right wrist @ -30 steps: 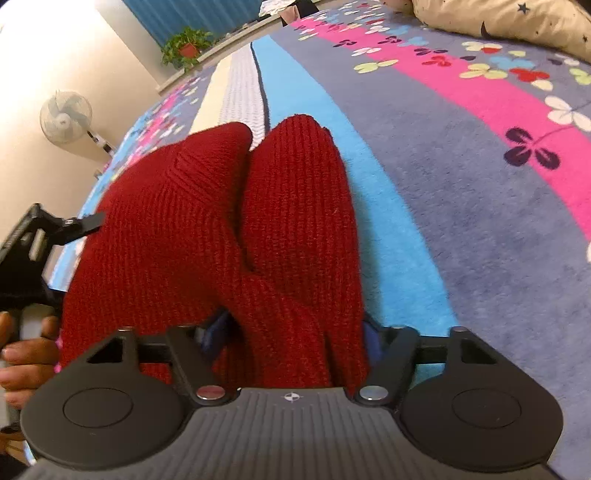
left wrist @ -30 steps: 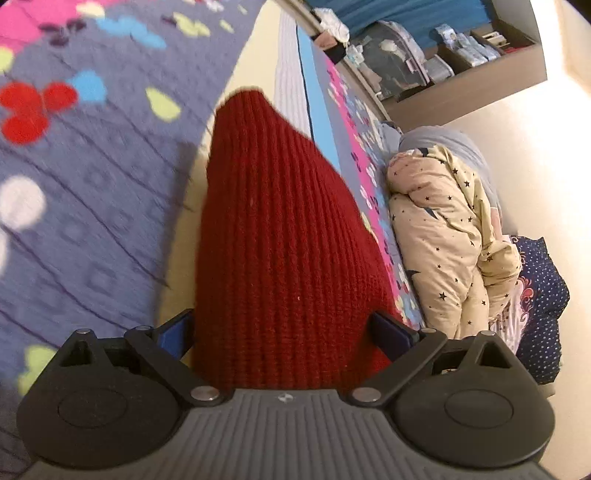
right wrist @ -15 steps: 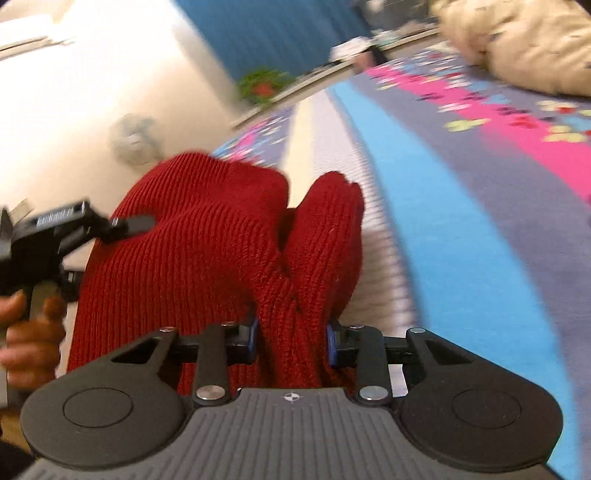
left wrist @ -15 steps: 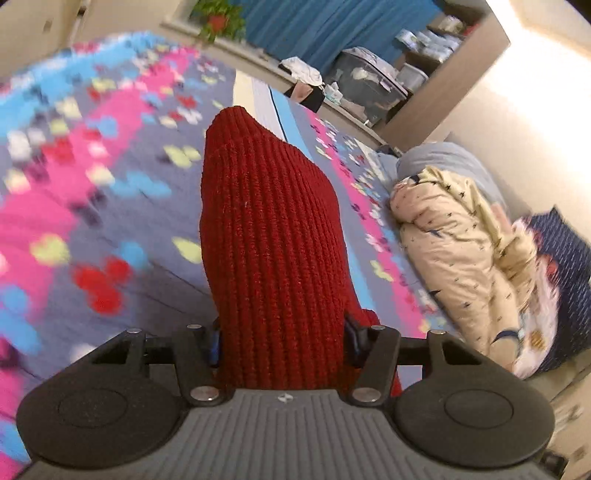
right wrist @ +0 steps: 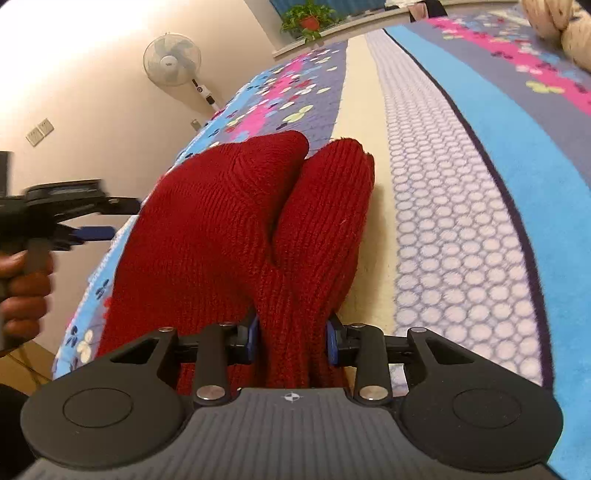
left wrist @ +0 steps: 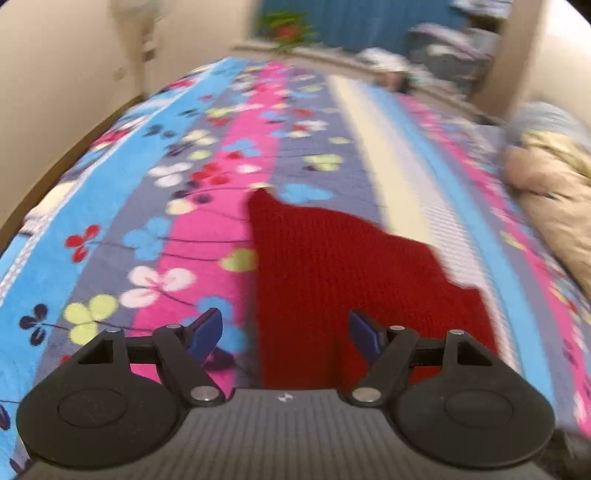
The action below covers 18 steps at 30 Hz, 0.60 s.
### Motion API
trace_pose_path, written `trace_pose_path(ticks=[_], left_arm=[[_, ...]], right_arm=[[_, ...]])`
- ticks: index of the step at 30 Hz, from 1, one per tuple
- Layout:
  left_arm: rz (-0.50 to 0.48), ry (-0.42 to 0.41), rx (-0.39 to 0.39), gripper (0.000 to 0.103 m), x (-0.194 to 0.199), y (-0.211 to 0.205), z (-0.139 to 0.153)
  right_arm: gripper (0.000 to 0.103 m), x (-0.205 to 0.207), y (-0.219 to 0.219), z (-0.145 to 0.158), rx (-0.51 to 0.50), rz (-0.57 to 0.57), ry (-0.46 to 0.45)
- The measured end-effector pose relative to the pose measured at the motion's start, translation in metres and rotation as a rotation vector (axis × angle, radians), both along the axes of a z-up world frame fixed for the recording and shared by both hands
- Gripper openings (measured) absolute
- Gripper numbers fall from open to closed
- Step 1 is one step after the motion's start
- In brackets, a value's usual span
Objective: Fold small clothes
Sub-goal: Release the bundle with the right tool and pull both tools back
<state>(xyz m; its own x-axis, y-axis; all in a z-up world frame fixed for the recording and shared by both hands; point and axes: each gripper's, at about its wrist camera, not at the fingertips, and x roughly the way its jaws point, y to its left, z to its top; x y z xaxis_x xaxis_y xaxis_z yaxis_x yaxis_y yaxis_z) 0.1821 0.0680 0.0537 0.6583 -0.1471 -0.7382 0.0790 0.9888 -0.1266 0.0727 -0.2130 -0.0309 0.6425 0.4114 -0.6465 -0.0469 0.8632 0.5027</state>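
Observation:
A dark red knitted garment (left wrist: pixel 332 266) lies on the flowered bedspread (left wrist: pixel 155 206). In the left wrist view my left gripper (left wrist: pixel 286 332) is open and empty, raised just above the garment's near edge. In the right wrist view my right gripper (right wrist: pixel 291 338) is shut on a bunched fold of the red garment (right wrist: pixel 229 229), which rises in two humps ahead of the fingers. The left gripper (right wrist: pixel 96 218) also shows at the left edge of that view, held in a hand, beside the garment.
A cream star-print bundle (left wrist: pixel 554 206) lies at the bed's right side. A standing fan (right wrist: pixel 171 61) and a potted plant (right wrist: pixel 306 18) are by the wall. The bed edge (left wrist: pixel 55 173) runs along the left. Shelves with clutter (left wrist: pixel 443 48) stand beyond the bed.
My left gripper has opened and let go of the red garment, then pulled back and swung left. My right gripper stays shut on the garment and has shifted it slightly.

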Motion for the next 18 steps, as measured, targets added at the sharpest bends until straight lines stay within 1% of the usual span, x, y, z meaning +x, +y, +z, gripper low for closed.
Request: trace_pose_path(ticks=[2,3,4,5,6,7,8,9,11,12,13,14,15,16,17,18], left_arm=[[-0.091,-0.034,-0.009,0.074,-0.031,-0.007,0.003],[-0.121,-0.041,0.006,0.066,-0.042,-0.012,-0.001],[-0.141,-0.039,0.04,0.061,-0.05,-0.019,-0.01],[-0.163,-0.026,0.103,0.06,-0.055,-0.028,-0.027],[-0.189,0.011,0.173,0.061,-0.057,-0.036,-0.048],[-0.198,0.053,0.218,0.061,-0.059,-0.038,-0.065],[-0.18,0.068,0.23,0.061,-0.06,-0.04,-0.068],[-0.171,0.049,0.218,0.06,-0.065,-0.038,-0.061],[-0.193,-0.044,0.18,0.06,-0.082,-0.035,-0.041],[-0.207,-0.075,0.162,0.06,-0.089,-0.032,-0.035],[-0.224,-0.08,0.14,0.06,-0.097,-0.029,-0.033],[-0.235,-0.063,0.127,0.06,-0.1,-0.028,-0.034],[-0.252,-0.019,0.124,0.061,-0.102,-0.028,-0.041],[-0.278,0.05,0.149,0.065,-0.1,-0.033,-0.052],[-0.307,0.09,0.21,0.066,-0.102,-0.039,-0.064],[-0.32,0.083,0.262,0.071,-0.105,-0.045,-0.069]], right_arm=[[0.035,-0.002,0.0,0.002,0.005,-0.003,0.001],[0.035,-0.003,0.0,0.002,-0.006,-0.001,-0.003],[0.035,-0.002,0.0,0.002,-0.015,0.002,-0.005],[0.035,-0.002,0.001,0.003,-0.022,0.001,-0.005],[0.035,0.002,0.001,-0.001,-0.027,0.0,-0.004],[0.035,0.002,0.001,-0.002,-0.032,0.0,-0.004],[0.036,0.002,0.002,-0.002,-0.042,0.002,-0.002],[0.037,0.0,0.002,-0.002,-0.049,0.014,0.001],[0.038,-0.006,0.009,0.006,-0.104,0.005,-0.033],[0.038,-0.01,0.012,0.011,-0.125,0.003,-0.048],[0.039,-0.013,0.012,0.015,-0.124,0.005,-0.061],[0.039,-0.016,0.013,0.018,-0.116,0.015,-0.069],[0.039,-0.017,0.013,0.018,-0.123,0.028,-0.07],[0.039,-0.017,0.016,0.015,-0.172,0.037,-0.056],[0.039,-0.016,0.017,0.01,-0.223,0.033,-0.027],[0.04,-0.015,0.015,0.004,-0.231,0.025,0.001]])
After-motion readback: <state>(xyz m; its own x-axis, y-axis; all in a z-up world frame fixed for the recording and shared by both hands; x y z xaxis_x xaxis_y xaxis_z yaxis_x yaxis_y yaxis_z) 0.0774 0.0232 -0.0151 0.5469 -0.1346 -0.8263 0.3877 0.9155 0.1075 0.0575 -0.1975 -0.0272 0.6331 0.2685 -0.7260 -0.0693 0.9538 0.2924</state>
